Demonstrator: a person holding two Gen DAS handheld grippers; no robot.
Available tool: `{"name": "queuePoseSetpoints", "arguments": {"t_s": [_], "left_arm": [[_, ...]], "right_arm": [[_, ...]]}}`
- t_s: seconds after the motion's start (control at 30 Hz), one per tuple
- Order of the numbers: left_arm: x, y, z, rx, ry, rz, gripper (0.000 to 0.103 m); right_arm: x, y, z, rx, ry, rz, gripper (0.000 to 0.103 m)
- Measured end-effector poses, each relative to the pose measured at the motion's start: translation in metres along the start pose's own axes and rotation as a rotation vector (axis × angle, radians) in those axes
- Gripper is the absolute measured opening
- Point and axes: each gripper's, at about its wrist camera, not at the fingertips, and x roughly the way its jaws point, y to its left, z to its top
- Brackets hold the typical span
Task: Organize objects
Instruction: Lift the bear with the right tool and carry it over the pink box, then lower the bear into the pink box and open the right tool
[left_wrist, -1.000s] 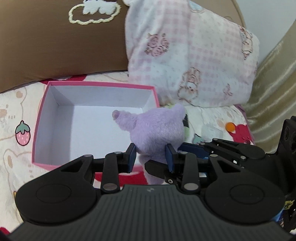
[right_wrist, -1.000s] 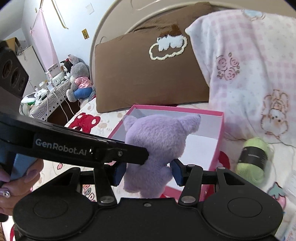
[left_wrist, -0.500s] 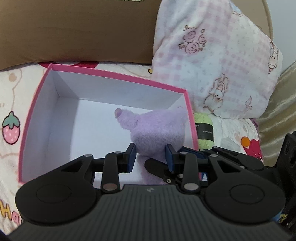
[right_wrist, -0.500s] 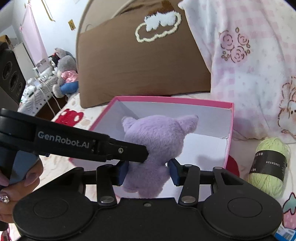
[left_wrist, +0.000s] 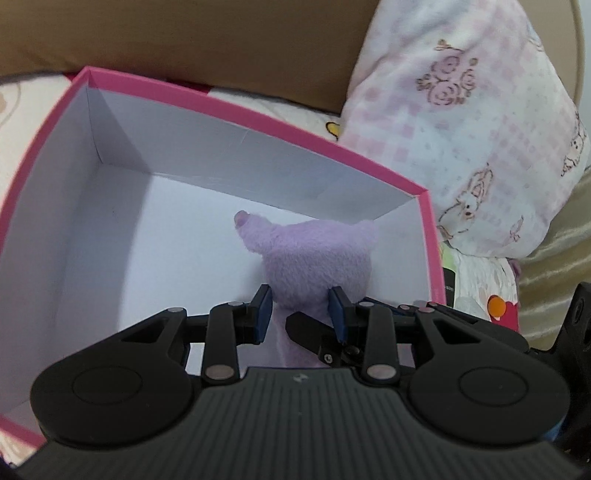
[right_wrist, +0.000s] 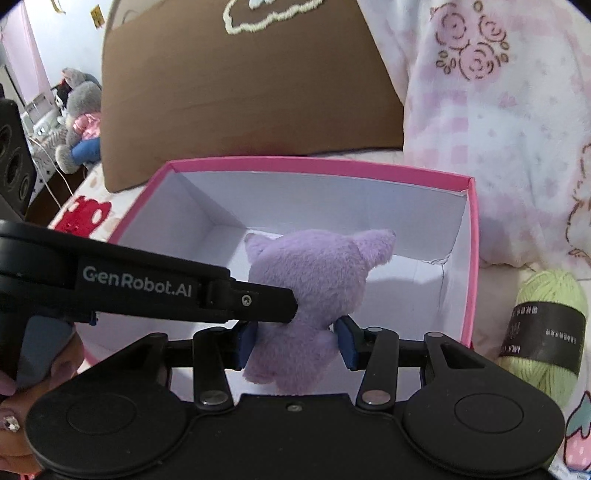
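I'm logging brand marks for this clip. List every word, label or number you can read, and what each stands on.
"GenRobot.AI": white letters on the side of the left gripper, seen in the right wrist view.
Black band on the green yarn ball: pale print, turned sideways and too small to read.
Pink box, purple plush toy, brown pillow, pink checked blanket: pictures only, no text.

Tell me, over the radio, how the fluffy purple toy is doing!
Left gripper and right gripper both shut on fluffy purple plush toy. Toy inside open pink cardboard box. Nothing blocking.
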Motion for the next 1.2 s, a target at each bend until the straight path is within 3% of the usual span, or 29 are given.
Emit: {"name": "queuePoseSetpoints", "arguments": {"t_s": [0.1,0.17,0.27,0.4,0.6,0.67,0.83,0.93,1.1,1.2], "left_arm": [[0.011,0.005,0.003,-0.007,0.015,0.0,0.031],[0.019,0.007,0.006,-0.025,0.029,-0.016,0.031],[0.029,0.007,0.009,-0.031,0.039,-0.02,0.029],[0.032,0.011,0.013,-0.057,0.034,-0.025,0.028],[0.021,0.021,0.013,-0.032,0.018,0.04,0.028],[0.021,0.024,0.012,-0.023,0.015,0.062,0.028],[0.038,0.027,0.007,-0.048,0.081,0.109,0.028],[0.041,0.023,0.005,-0.075,0.084,0.07,0.021],[0.048,0.013,0.008,-0.072,0.06,0.049,0.012],[0.052,0.002,0.012,-0.058,0.046,0.043,0.012]], "right_arm": [[0.009,0.003,0.002,-0.025,0.029,-0.022,0.05],[0.017,0.007,0.004,-0.031,0.065,0.033,0.05],[0.024,0.018,0.008,-0.057,0.09,0.03,0.049],[0.033,0.015,0.01,-0.053,0.102,0.017,0.042],[0.029,0.008,0.006,-0.103,0.118,-0.023,0.043],[0.029,0.004,0.007,-0.104,0.148,-0.017,0.047],[0.031,0.003,0.006,-0.124,0.185,-0.014,0.049],[0.033,0.002,0.008,-0.136,0.171,-0.025,0.037],[0.025,0.004,0.01,-0.135,0.119,-0.084,0.028],[0.022,0.004,0.01,-0.128,0.103,-0.08,0.026]]}}
